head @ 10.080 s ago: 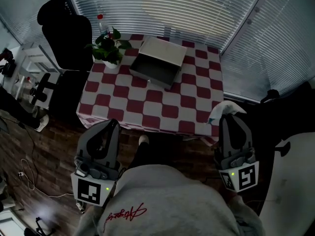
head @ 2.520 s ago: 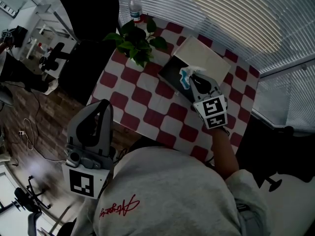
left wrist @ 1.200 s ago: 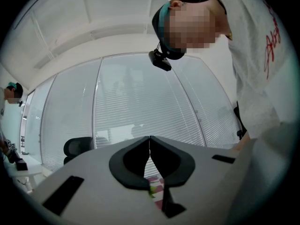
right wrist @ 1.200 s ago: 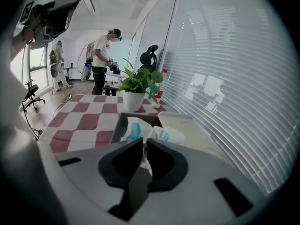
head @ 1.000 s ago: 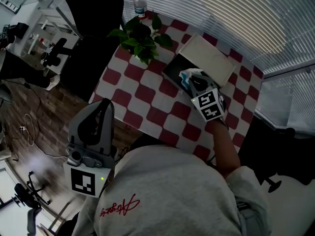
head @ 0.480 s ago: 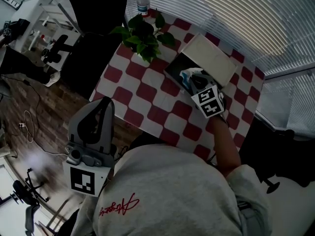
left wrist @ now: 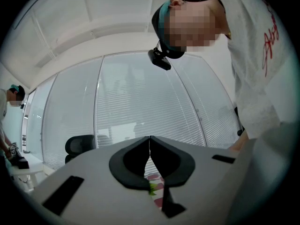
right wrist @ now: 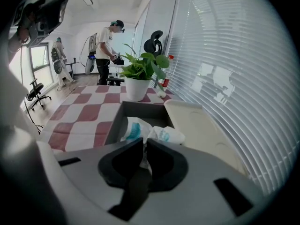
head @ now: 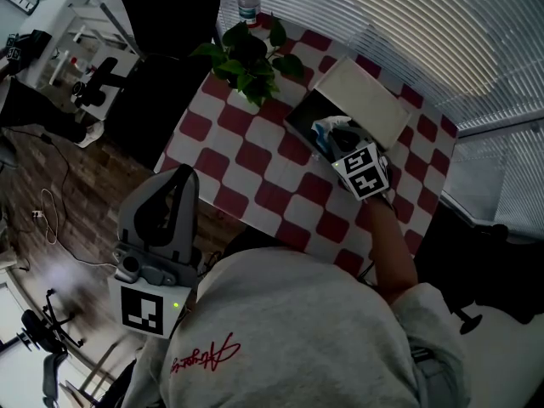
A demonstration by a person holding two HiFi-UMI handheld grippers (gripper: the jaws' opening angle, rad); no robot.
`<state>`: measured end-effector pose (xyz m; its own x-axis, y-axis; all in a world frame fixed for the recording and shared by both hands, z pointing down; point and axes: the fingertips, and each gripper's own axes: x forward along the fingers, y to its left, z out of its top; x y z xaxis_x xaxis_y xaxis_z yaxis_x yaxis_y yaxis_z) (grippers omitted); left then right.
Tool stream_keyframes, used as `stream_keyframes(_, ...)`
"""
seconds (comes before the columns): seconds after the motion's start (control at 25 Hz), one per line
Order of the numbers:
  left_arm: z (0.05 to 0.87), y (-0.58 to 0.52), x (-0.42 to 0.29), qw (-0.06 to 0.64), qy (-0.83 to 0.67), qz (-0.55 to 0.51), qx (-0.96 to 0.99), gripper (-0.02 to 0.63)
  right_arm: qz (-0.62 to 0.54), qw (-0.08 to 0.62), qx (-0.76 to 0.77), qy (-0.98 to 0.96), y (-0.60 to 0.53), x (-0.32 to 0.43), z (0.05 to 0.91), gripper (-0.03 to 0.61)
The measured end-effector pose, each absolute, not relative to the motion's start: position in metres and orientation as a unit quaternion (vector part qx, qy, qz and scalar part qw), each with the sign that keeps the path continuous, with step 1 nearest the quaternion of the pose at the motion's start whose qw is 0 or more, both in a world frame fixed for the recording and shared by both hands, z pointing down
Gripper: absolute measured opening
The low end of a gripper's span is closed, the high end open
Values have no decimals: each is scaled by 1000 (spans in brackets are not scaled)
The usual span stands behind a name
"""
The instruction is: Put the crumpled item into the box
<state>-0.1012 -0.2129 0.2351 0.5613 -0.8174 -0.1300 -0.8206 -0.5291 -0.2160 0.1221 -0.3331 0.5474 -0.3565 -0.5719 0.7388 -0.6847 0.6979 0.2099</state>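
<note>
Head view: crumpled item (head: 330,132) lengthwise into box (head: 299,119)

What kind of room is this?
Probably an office or workroom. Tall window blinds line the walls, a black office chair stands by the checked table, and another person stands farther back.
</note>
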Motion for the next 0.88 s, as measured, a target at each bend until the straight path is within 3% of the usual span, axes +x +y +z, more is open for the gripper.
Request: stream_keyframes(0.88, 238, -216, -102, 124, 470, 6, -874, 17, 62, 458, 355, -812, -340, 118, 554, 37)
